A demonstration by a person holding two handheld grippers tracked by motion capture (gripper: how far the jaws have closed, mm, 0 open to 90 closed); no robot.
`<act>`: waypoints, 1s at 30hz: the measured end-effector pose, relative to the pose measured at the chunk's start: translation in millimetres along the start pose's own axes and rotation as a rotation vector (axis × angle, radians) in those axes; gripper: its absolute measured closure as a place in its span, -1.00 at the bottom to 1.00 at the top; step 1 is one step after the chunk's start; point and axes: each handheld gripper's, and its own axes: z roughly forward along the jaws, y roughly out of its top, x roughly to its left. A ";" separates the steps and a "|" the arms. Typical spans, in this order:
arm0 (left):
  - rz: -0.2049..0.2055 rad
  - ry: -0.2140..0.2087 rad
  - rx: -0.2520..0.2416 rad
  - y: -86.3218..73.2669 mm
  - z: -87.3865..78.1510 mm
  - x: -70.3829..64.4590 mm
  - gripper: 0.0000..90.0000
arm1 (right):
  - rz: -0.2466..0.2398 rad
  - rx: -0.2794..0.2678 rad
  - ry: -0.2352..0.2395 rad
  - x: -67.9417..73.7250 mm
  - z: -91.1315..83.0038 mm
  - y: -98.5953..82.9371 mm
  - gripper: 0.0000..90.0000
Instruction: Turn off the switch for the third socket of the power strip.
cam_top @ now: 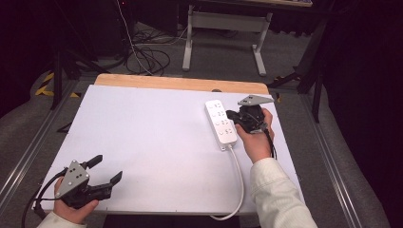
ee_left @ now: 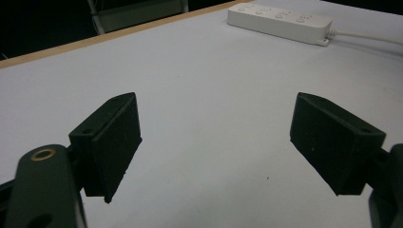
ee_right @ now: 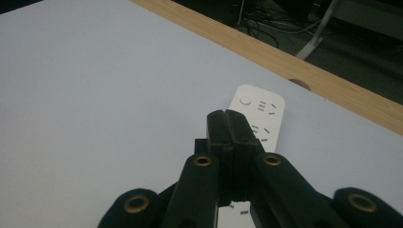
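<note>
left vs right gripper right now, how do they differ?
The left gripper has its jaws spread wide with nothing between them; the right gripper has its jaws pressed together. The left gripper sits at the near left corner of the white table, far from the power strip; the right gripper's tips are over the strip. Both are black, hand-held, with a grey plate on top.

White-topped table carrying one power strip

A flat white table with a light wooden far edge is bearing a white oblong plastic power strip at its right side, lying flat, its white cord trailing toward the near edge.
</note>
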 end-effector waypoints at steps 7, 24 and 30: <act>-0.006 -0.005 0.001 -0.2 -0.1 1.0 -0.61 | -0.006 0.039 0.008 -6.5 29.0 4.1 1.00; -0.012 -0.013 0.000 -0.6 0.1 2.5 -0.61 | 0.045 0.061 -0.013 -18.5 87.1 -2.9 1.00; -0.023 -0.011 0.001 -0.7 0.6 2.0 -0.61 | 0.045 0.061 -0.004 -20.1 96.1 -5.0 1.00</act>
